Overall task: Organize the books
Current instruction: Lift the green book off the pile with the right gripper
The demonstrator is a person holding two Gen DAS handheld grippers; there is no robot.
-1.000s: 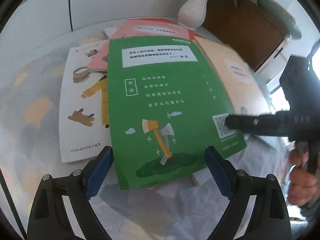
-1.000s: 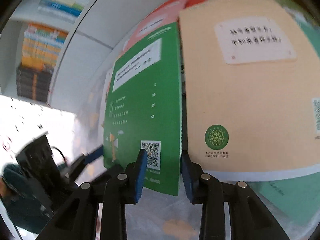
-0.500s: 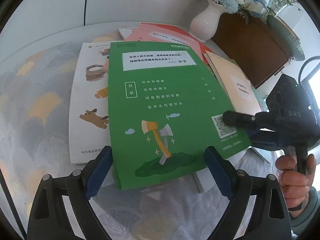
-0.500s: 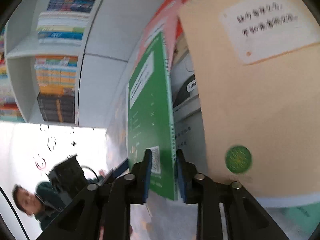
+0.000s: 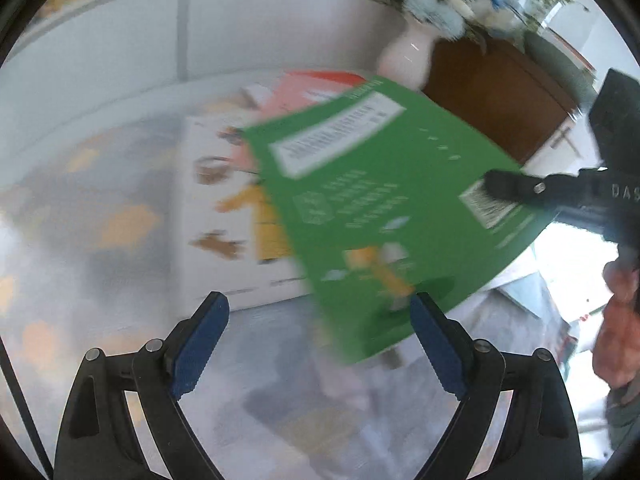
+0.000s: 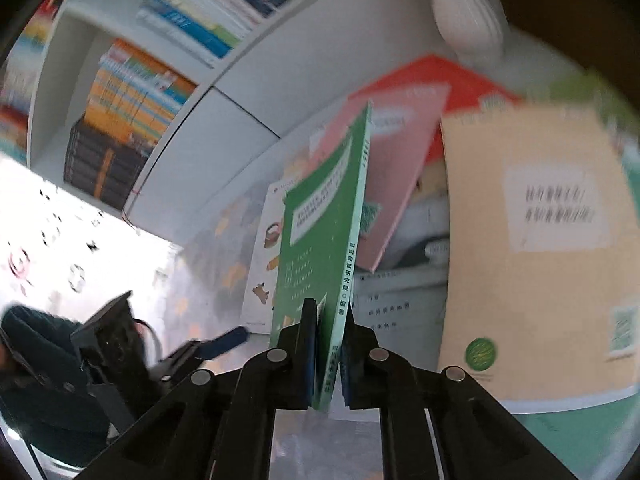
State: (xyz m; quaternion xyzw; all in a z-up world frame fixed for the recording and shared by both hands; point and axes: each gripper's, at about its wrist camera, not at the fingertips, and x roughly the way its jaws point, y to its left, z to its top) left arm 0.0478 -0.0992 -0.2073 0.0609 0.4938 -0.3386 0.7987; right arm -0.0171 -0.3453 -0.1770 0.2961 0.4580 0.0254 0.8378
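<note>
Gripping: right gripper (image 6: 326, 360) has just been closing and is clamped on the thin green paperback book (image 5: 384, 208) near its spine corner, blue pads pressed on both covers
Green book: tilted up off the pile, one edge raised; in the right wrist view it stands nearly edge-on, spine with printed characters facing the camera
Left gripper (image 5: 320, 344): blue-padded fingers (image 5: 198, 344) spread wide apart with nothing between them; it hangs above the patterned grey tablecloth (image 5: 100, 240), just beside the book's lower corner
Pile: white picture book with a yellow-coated figure (image 5: 224, 220) lies flat on the cloth, partly under the green book; pink book (image 6: 384, 184) and red book (image 6: 460, 80) lie behind it, toward the table's far edge
Beige book with a white label (image 6: 536, 248): flat, to the right of the gripped book
White vase of flowers (image 5: 408, 56): at the table's far edge
Bookshelf (image 6: 132, 92): behind the table, filled with stacked books
Person's hand (image 5: 618, 316): holds the right gripper's handle
</note>
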